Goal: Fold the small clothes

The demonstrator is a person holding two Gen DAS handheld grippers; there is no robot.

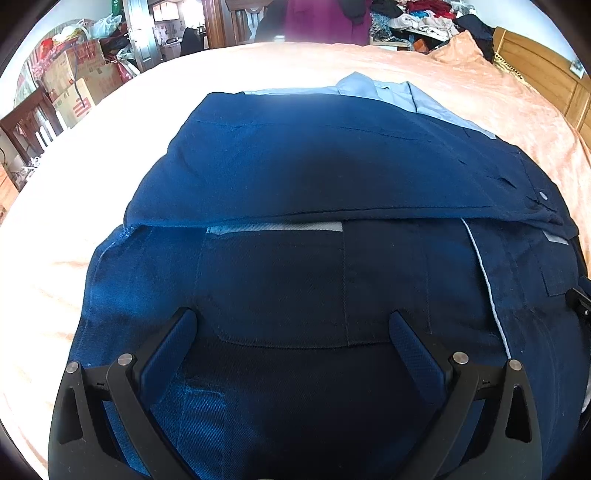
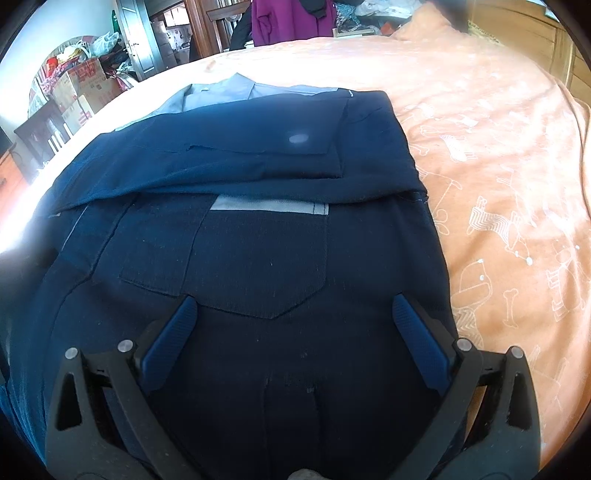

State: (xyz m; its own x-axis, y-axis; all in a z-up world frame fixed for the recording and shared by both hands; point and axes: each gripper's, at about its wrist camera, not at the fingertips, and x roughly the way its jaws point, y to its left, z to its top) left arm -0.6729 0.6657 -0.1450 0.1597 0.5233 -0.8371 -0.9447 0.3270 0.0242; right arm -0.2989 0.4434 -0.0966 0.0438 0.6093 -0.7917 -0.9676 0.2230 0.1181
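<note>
A dark navy garment (image 1: 314, 166) lies partly folded on the bed, its far half doubled over toward me with the fold edge running across the middle. Grey reflective strips (image 1: 275, 228) top its patch pockets. A light blue collar (image 1: 380, 88) shows at the far edge. My left gripper (image 1: 291, 321) hovers open over the near left pocket, nothing between its fingers. The same garment (image 2: 258, 166) fills the right wrist view, with a pointed pocket (image 2: 258, 266) ahead. My right gripper (image 2: 293, 306) is open above the near right part, fingers wide apart and empty.
The garment rests on a peach bedspread (image 2: 498, 184) with white cartoon prints. Cardboard boxes and bags (image 1: 77, 74) are stacked beyond the bed's left side. A wooden headboard (image 1: 543, 77) and a pile of clothes (image 1: 424, 18) stand at the far right. A purple garment (image 2: 291, 18) hangs past the far edge.
</note>
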